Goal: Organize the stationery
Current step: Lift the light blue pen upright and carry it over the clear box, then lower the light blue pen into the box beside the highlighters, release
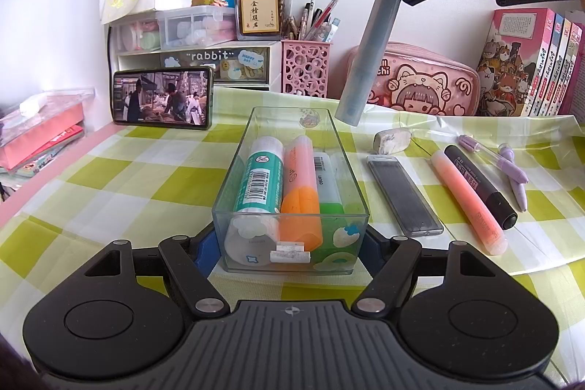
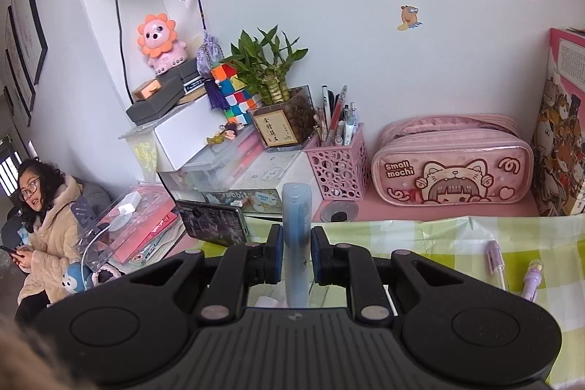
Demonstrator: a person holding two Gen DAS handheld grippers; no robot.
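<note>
1. The left gripper [image 1: 290, 245] clamps the near end of the clear plastic box [image 1: 256, 134] on the checked cloth; its rigid, slick walls suit a two-sided squeeze.
2. Inside the box lie a teal-labelled glue stick [image 1: 261, 183], an orange highlighter [image 1: 301, 192] and a green-capped highlighter [image 1: 329, 185], side by side.
3. The right gripper [image 2: 297, 258] pinches a pale blue translucent tube [image 1: 369, 61] near one end, held aloft above the box's far right corner. It looks light, stiff and smooth; a mid-body hold would swing less.
</note>
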